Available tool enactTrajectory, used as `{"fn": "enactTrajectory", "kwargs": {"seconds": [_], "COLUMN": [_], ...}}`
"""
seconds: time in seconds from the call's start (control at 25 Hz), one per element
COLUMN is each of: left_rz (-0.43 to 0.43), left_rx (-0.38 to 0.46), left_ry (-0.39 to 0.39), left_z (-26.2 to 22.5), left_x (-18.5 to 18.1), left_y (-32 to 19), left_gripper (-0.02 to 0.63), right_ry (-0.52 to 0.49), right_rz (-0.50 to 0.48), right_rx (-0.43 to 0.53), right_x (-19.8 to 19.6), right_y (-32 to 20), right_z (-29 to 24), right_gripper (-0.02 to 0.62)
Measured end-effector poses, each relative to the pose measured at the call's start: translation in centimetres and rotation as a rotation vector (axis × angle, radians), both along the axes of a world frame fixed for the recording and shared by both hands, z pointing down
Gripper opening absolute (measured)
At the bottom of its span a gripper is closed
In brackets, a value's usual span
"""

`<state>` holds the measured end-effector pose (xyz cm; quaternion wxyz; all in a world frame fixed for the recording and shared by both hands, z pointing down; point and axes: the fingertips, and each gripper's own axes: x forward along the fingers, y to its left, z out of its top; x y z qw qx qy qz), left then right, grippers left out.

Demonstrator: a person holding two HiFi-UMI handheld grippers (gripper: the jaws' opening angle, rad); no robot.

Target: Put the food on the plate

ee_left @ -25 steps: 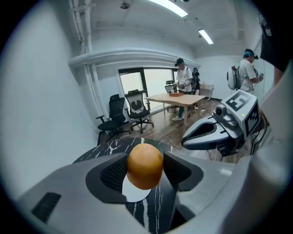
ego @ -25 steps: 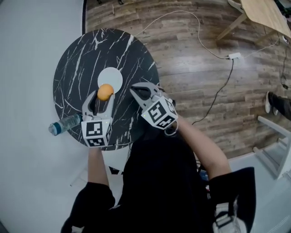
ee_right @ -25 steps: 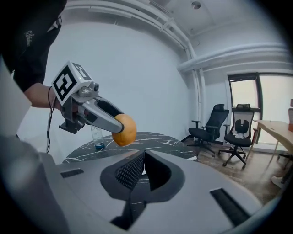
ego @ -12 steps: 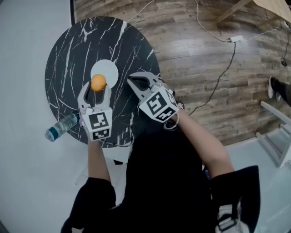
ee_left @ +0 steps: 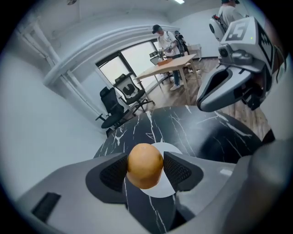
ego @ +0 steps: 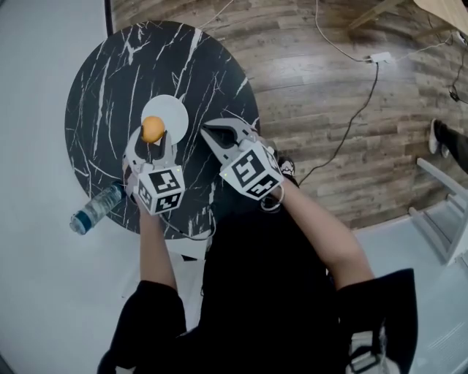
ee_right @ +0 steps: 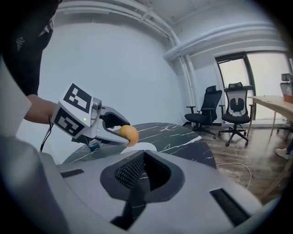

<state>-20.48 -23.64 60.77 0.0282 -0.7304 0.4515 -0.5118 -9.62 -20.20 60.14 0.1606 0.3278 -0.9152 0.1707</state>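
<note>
You are working in bright, even indoor light. Daylight is pouring through the window in the left gripper view and washing it out to white, and a ceiling lamp is glaring at the top edge. The food is catching a soft highlight. The table is carrying only faint shadows. Both gripper views are bending and darkening toward their rounded edges.

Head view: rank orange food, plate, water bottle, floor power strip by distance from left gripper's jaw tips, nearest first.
1. orange food, clamped in the left gripper.
2. plate, just beneath and ahead.
3. water bottle, behind, lower left.
4. power strip, far upper right.
</note>
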Motion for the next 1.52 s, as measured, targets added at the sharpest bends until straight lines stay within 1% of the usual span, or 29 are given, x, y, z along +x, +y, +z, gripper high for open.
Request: {"fn": "enactTrajectory", "kwargs": {"seconds": [0.08,0.32,0.52,0.6,0.68,0.88,1.0,1.16,1.28,1.4,1.52], "left_rz": [0.015,0.028,0.061,0.079,0.09,0.068,0.056,0.074,0.1,0.118,0.102], "left_rx": [0.002,-0.009,-0.013,-0.011,-0.011,-0.021,-0.009,-0.007,-0.013,-0.036,-0.078], "left_ry": [-0.04,-0.049,-0.101,-0.129,-0.141,-0.117,-0.11,-0.14,-0.145,-0.122,-0.084], "left_z": [0.7,2.7,4.1,4.5,4.7,5.4,5.5,5.7,5.9,6.0,6.2], "left_x": [-0.4,-0.7,-0.7,-0.7,-0.6,-0.7,-0.8,-0.3,0.7,1.9,2.8], "left_y": [-0.3,-1.1,-1.5,-1.5,-1.4,-1.3,-1.3,-1.2,-0.7,-0.2,0.4], "left_gripper": [0.245,0.245,0.245,0.245,0.245,0.247,0.247,0.247,0.247,0.247,0.247], "right_ry": [0.005,0.018,0.028,0.037,0.047,0.056,0.058,0.068,0.096,0.111,0.115], "right_rz": [-0.003,0.017,0.038,0.044,0.051,0.062,0.071,0.086,0.058,0.036,0.054], "right_rx": [-0.01,-0.014,-0.028,-0.024,-0.018,-0.023,-0.023,-0.027,-0.015,0.002,0.017], "right_x": [-0.2,-0.2,0.4,0.6,0.8,1.3,1.5,2.1,2.5,3.1,4.2], "right_y": [0.1,-0.2,-0.2,-0.1,0.0,0.4,0.7,0.9,1.8,2.6,2.8], "right_z": [0.4,0.8,1.2,1.1,1.1,1.3,1.0,0.8,0.6,0.1,-0.3], "right_gripper": [-0.003,-0.003,-0.003,-0.003,-0.003,-0.003,-0.003,-0.003,-0.003,-0.003,-0.003]}}
